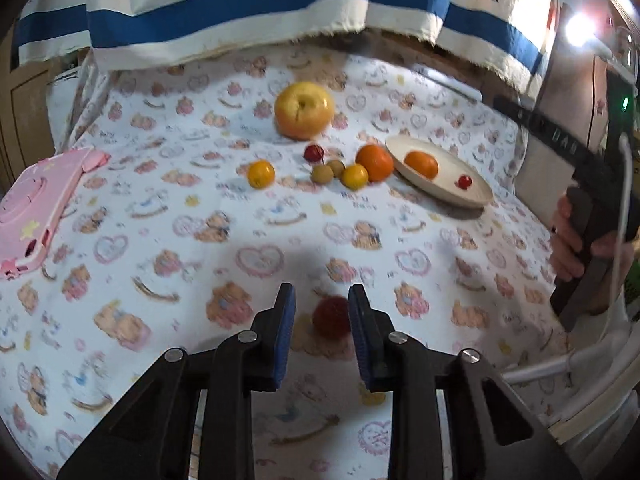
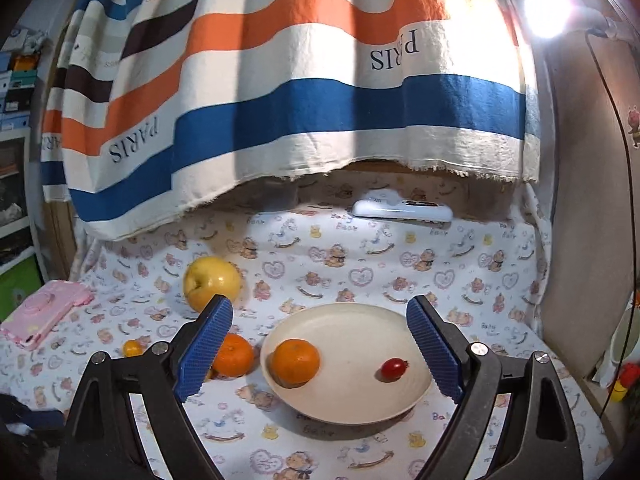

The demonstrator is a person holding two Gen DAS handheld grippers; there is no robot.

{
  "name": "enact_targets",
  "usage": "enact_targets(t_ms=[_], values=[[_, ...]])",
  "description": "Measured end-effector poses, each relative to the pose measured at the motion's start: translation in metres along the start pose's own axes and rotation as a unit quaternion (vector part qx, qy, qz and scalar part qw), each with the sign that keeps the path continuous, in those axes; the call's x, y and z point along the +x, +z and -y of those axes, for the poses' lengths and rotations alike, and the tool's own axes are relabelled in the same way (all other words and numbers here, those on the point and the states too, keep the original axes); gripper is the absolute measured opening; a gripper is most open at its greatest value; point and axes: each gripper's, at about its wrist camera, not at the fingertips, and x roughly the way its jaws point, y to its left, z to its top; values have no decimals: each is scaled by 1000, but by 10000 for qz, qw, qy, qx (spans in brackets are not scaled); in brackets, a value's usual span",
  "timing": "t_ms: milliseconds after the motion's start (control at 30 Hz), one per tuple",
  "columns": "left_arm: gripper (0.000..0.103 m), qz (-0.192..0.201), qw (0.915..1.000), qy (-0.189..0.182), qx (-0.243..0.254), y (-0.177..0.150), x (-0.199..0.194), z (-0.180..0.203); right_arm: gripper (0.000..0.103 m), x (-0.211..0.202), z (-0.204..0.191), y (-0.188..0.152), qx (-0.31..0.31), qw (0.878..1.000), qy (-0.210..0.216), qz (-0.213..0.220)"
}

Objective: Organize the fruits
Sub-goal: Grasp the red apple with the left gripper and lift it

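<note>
While your left gripper (image 1: 322,312), low in its frame, clamps the fuzzy red fruit (image 1: 331,317), your right gripper (image 2: 320,344) gapes empty over the plate (image 2: 352,320) holding an orange (image 2: 296,361) and cherry tomato (image 2: 393,368).

Striped cloth (image 2: 280,92) hangs behind the bear-print tablecloth (image 2: 360,272) — bright lamp (image 2: 547,10), perhaps wall-mounted.
</note>
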Motion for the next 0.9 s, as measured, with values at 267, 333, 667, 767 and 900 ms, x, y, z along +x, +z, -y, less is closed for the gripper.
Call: enact_targets(t_ms=[267,333,667,767,900], values=[[28,-262,9993,6,265,-8,19,11,90,5,2,-3,159,9994,182,-237],[28,-242,9993,47,266,-7,22,10,90,5,2,-4,183,9992,232,-279],[26,-88,9977,369,559,-3,21,16,90,5,-1,-4,173,9991,222,-325],[26,74,9963,485,709,9,11,13,90,3,-1,-4,137,9993,169,-294],[26,423,9934,641,856,37,-9,4,90,5,2,-4,118,9997,-21,-221]])
